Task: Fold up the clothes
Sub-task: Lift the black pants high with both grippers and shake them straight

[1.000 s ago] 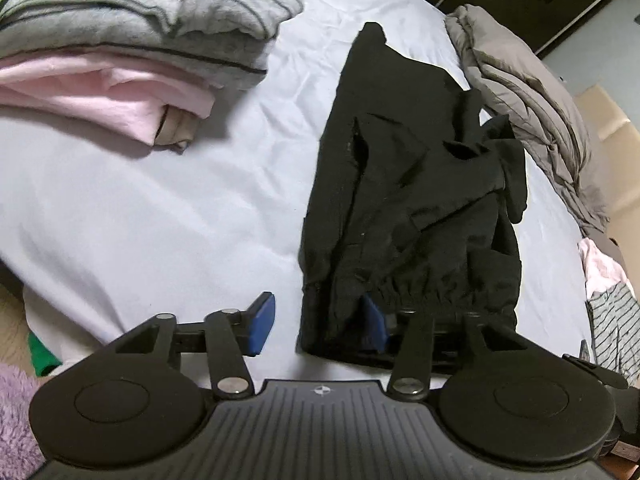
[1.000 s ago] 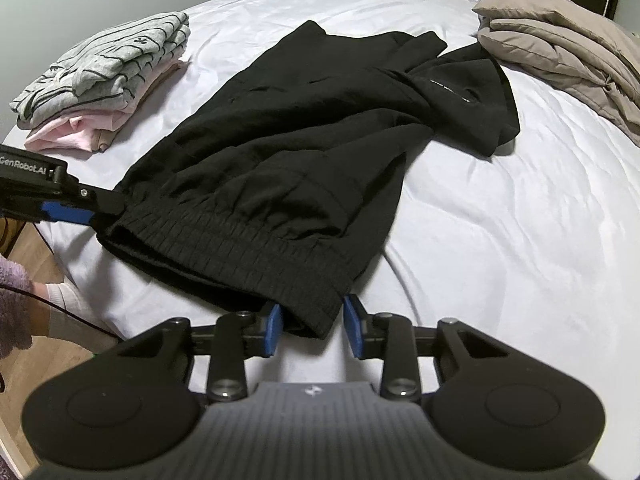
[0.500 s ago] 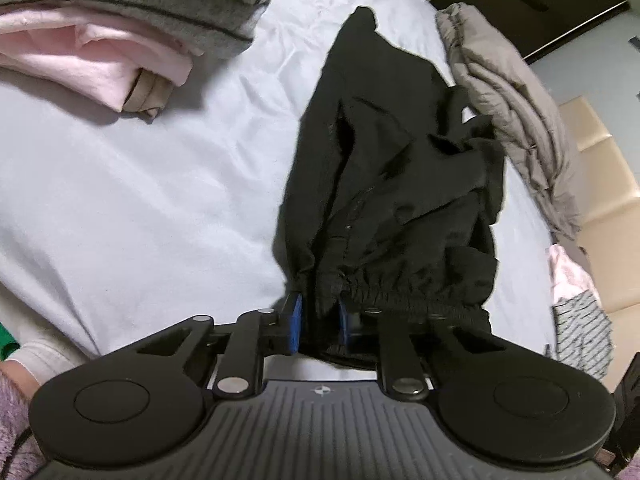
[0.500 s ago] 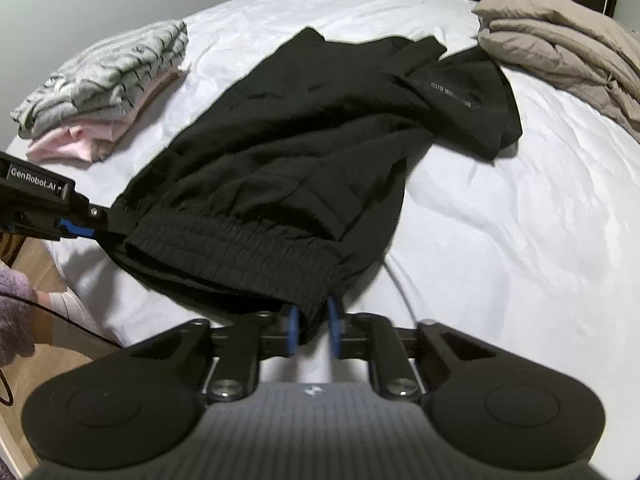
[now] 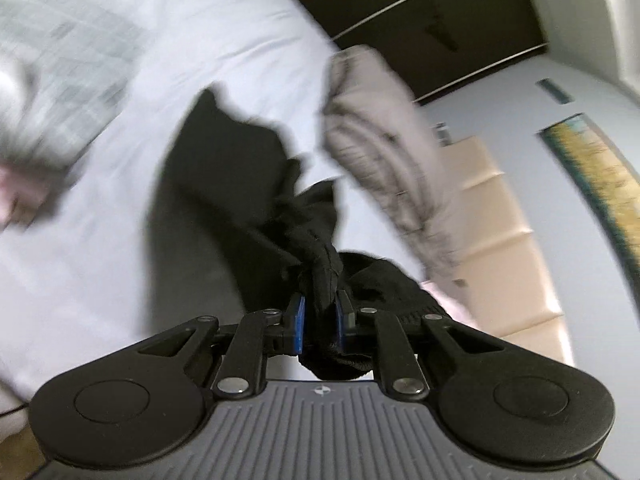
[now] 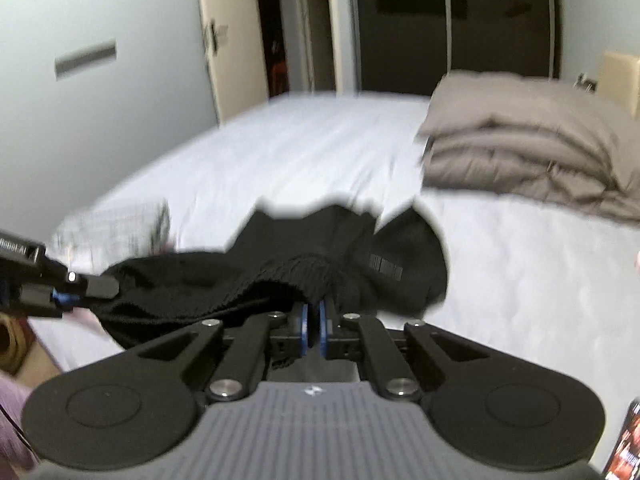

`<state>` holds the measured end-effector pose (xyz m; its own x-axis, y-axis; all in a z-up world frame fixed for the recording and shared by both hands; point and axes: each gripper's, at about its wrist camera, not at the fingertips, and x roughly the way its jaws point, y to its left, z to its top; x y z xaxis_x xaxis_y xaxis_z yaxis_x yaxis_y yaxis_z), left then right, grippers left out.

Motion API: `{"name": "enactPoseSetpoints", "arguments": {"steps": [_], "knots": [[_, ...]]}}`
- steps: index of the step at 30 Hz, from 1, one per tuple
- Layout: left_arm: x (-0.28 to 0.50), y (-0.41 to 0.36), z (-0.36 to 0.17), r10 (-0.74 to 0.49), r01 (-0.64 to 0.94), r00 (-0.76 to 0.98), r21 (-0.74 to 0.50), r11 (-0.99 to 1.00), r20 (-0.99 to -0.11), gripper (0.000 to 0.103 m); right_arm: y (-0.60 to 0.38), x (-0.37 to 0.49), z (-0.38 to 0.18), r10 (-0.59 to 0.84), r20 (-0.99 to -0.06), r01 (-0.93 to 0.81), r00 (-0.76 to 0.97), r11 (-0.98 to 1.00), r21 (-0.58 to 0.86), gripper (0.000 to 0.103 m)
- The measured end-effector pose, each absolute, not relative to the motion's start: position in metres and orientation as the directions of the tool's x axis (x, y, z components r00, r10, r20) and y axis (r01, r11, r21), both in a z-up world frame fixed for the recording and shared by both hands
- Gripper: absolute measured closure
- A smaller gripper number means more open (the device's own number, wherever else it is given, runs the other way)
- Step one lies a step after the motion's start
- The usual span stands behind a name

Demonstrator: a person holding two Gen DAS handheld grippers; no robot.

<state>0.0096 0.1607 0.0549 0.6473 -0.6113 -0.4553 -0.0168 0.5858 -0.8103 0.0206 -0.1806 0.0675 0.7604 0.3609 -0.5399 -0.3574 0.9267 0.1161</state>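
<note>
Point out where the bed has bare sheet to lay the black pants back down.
Bare sheet runs from the pants to the far edge, between the grey stack and the beige duvet. More lies right of the pants, below the duvet. It is crowded at the near edge, where both grippers clamp the waistband.

Soft, even indoor light fills both views, with no glare. Motion blur smears nearly everything beyond the tools: the white bed (image 5: 100,264), the grey striped pile (image 5: 60,92) and the beige quilt (image 6: 532,152) have streaked edges. The black garment (image 6: 280,276) reads as a dark mass with little detail and casts a soft shadow on the sheet. The left tool (image 5: 319,316) and right tool (image 6: 314,330) stay sharp. Fisheye bending curves the wardrobe (image 5: 420,20) lines, and the corners darken.
</note>
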Motion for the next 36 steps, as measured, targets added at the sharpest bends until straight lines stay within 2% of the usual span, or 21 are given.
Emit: {"name": "enactPoseSetpoints", "arguments": {"steps": [11, 15, 18, 21, 30, 36], "knots": [[0.029, 0.135, 0.227, -0.689, 0.259, 0.712, -0.861, 0.437, -0.136, 0.091, -0.216, -0.004, 0.253, 0.323, -0.164, -0.316, 0.932, 0.946, 0.070, 0.097], [0.035, 0.123, 0.254, -0.696, 0.296, 0.713, -0.862, 0.412, -0.087, 0.091, -0.218, -0.015, 0.294, 0.297, -0.077, -0.296, 0.952, 0.955, 0.023, 0.097], [0.046, 0.115, 0.258, -0.696, 0.291, 0.712, -0.866, 0.408, -0.088, 0.091, -0.217, -0.014, 0.306, 0.279, -0.067, -0.281, 0.958, 0.960, -0.015, 0.097], [0.058, 0.115, 0.254, -0.699, 0.262, 0.707, -0.880, 0.397, -0.106, 0.091, -0.219, 0.000, 0.306, 0.266, -0.097, -0.269, 0.959, 0.963, -0.013, 0.097], [0.125, 0.106, 0.246, -0.649, 0.157, 0.727, -0.864, 0.478, -0.227, 0.091, -0.219, 0.084, 0.285, 0.202, -0.180, -0.209, 0.963, 0.978, -0.020, 0.097], [0.172, 0.098, 0.255, -0.618, 0.195, 0.766, -0.851, 0.487, -0.178, 0.091, -0.219, 0.144, 0.289, 0.146, -0.143, -0.152, 0.979, 0.988, -0.035, 0.097]]}}
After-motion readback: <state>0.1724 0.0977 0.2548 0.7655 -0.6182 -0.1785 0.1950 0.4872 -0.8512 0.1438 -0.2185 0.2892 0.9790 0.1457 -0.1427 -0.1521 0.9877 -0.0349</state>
